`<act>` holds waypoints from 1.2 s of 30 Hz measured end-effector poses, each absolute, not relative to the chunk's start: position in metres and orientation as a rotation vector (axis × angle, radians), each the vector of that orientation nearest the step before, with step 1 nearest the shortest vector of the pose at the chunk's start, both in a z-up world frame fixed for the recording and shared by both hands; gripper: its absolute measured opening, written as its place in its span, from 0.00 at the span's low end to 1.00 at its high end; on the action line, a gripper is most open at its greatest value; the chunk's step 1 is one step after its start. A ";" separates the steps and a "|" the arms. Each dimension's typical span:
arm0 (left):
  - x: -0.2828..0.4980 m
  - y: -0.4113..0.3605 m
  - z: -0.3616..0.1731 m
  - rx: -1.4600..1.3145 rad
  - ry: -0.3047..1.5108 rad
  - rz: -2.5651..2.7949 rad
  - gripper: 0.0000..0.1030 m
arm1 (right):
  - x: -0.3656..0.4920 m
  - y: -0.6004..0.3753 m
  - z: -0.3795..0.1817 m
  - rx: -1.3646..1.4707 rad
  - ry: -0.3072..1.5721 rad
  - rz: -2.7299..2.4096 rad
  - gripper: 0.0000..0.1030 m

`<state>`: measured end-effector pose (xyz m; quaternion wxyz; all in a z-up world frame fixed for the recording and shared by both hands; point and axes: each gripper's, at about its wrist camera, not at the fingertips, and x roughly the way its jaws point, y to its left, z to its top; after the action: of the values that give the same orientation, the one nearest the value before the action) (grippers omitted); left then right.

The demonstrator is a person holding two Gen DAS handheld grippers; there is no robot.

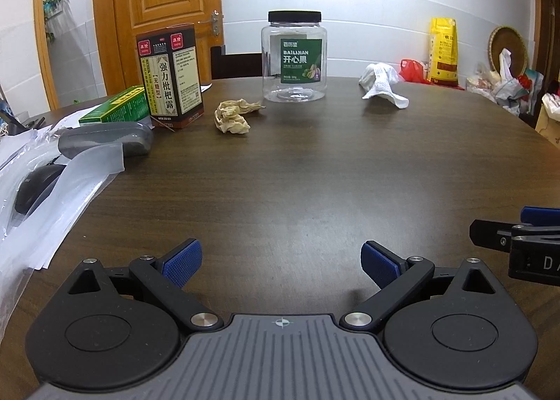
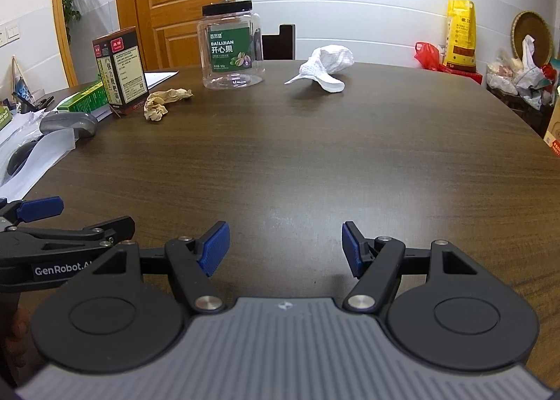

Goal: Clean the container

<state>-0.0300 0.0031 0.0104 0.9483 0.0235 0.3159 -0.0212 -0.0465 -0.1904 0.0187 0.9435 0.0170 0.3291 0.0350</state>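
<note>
The container (image 1: 294,56) is a clear plastic jar with a black screw lid (image 1: 294,16) and a green label, standing upright toward the far side of the bench (image 1: 297,172), lid on, with nothing visible inside. It looks light and thin-walled, so I judge it would tip or skid on the smooth wood-grain top if nudged from one side, and its glossy rounded-square walls may flex and slip under a hard pinch. The ribbed lid or the shoulder just below it seems the surest place to hold; the flat labelled face gives less bite. To its right, apart from it, lies a white cloth (image 1: 381,84) — soft, dimpled, limp and bunched into a hump — easy to pinch by a raised fold. To its left, near but not touching, sits a crumpled tan paper wad (image 1: 235,116), stiff-creased and very light. Further left stand a tall dark cardboard box (image 1: 171,76) and a green carton (image 1: 117,109), with a grey case (image 1: 105,139) and plastic sleeves at the bench edge. The left tongs (image 1: 281,263) hang low over the near bench with blue ribbed pads spread wide, holding nothing; the right tongs (image 2: 285,247) sit alongside, likewise released and empty. A closed, empty jar with cloth and wad beside it fits both a jar awaiting wiping and one already wiped and recapped — the pictures do not settle which
</note>
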 end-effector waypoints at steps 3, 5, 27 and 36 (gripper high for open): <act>-0.030 0.002 0.007 0.055 0.651 -0.044 0.97 | -0.046 -0.190 0.016 0.029 0.677 0.066 0.67; -0.029 0.001 0.005 0.058 0.657 -0.044 0.97 | -0.047 -0.190 0.014 0.025 0.677 0.060 0.67; -0.022 0.004 -0.002 0.021 0.699 -0.051 1.00 | -0.042 -0.187 0.000 0.007 0.695 0.043 0.73; -0.023 0.002 -0.003 0.018 0.698 -0.050 1.00 | -0.041 -0.189 -0.003 0.005 0.684 0.027 0.86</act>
<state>-0.0230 0.0023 -0.0027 0.9393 0.0087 0.3420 -0.0243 -0.0410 -0.1886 -0.0030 0.9420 0.0025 0.3353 0.0134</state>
